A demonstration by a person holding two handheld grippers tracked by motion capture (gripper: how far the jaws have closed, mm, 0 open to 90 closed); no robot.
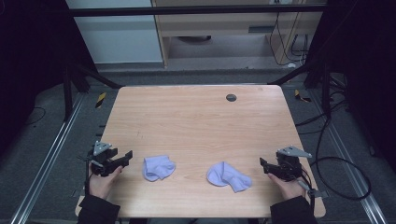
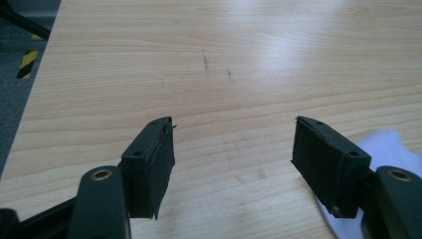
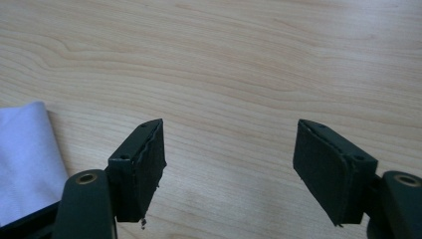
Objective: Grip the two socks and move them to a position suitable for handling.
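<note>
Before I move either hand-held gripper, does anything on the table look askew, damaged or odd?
Nothing alarming. Both pale socks lie crumpled, not flat: the left sock bunched, the right sock folded over. Faint dark scuffs mark the table. Nothing is spilled or broken.

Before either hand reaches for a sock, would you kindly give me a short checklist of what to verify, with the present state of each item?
1. Left tongs open with nothing between the jaws: ok.
2. Right tongs open with nothing between the jaws: ok.
3. Left sock lying free on the table, apart from the left tongs: ok.
4. Right sock lying free, apart from the right tongs: ok.
5. The two socks apart from each other, bare wood between them: ok.
6. Socks lying flat and unfolded: not ok, both look crumpled.
</note>
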